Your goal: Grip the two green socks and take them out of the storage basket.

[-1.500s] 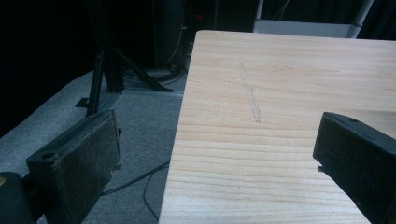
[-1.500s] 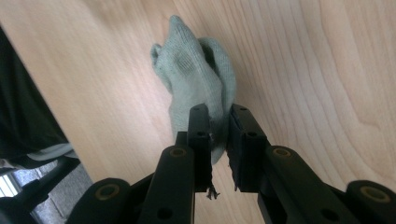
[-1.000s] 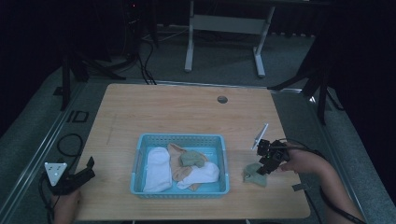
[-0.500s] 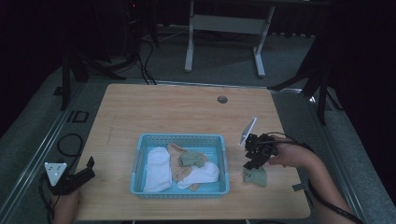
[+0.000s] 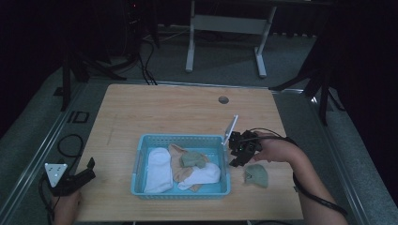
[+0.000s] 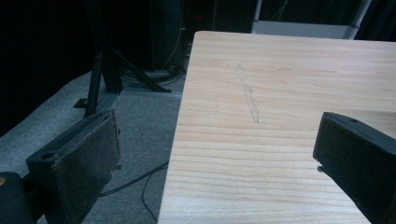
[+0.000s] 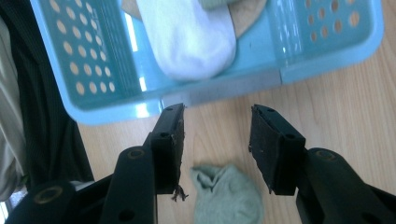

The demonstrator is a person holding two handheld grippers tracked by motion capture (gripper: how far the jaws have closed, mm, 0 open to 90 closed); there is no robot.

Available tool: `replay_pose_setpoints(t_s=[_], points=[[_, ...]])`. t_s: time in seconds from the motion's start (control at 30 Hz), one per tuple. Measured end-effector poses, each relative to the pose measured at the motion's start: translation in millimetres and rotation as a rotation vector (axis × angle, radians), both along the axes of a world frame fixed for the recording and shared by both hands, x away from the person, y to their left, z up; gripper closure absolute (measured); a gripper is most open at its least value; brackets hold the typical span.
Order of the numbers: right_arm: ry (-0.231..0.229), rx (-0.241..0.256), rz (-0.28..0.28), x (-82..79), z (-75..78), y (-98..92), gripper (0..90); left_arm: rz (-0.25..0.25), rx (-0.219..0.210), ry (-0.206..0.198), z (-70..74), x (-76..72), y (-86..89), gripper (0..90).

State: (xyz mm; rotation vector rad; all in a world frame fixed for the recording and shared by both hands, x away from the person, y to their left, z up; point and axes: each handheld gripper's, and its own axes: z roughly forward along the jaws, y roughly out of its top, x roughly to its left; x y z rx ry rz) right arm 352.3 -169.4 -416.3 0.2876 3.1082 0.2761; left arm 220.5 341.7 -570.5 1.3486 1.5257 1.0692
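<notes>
green sock (image 5: 256,175) lying on table (image 5: 178,112) near its right front corner, just right of blue basket (image 5: 141,154). right gripper (image 7: 215,136) just above it, jaws open, empty, sock behind fingertips. left gripper (image 5: 75,178) open, empty, well apart at left edge.

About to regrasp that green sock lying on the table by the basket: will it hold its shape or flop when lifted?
The green sock lies crumpled and creased, so it probably droops from a pinch. It looks thin, likely light. Its soft knit should grip the right gripper pads rather than slip.
</notes>
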Motion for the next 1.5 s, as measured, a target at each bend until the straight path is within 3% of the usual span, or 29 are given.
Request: replay_pose_setpoints(t_s=[0.43, 0.7, 1.07, 1.5], points=[[-0.010, -0.015, 0.074, 7.4, -4.1, 36.4, 55.9, -0.003, 0.001, -0.001, 0.0, -0.1, 0.0, 0.3], [-0.006, -0.012, 0.084, 11.4, -9.8, 48.0, 55.5, -0.005, -0.001, -0.003, -0.1, -0.1, 0.2, 0.4], [0.003, -0.016, 0.125, 14.9, -26.2, 70.8, 55.8, -0.007, 0.000, -0.004, -0.1, -0.2, 0.1, 0.3], [0.012, -0.059, 0.185, 17.0, -48.1, 101.1, 57.2, -0.009, -0.002, -0.006, -0.1, -0.3, 0.4, 0.4]])
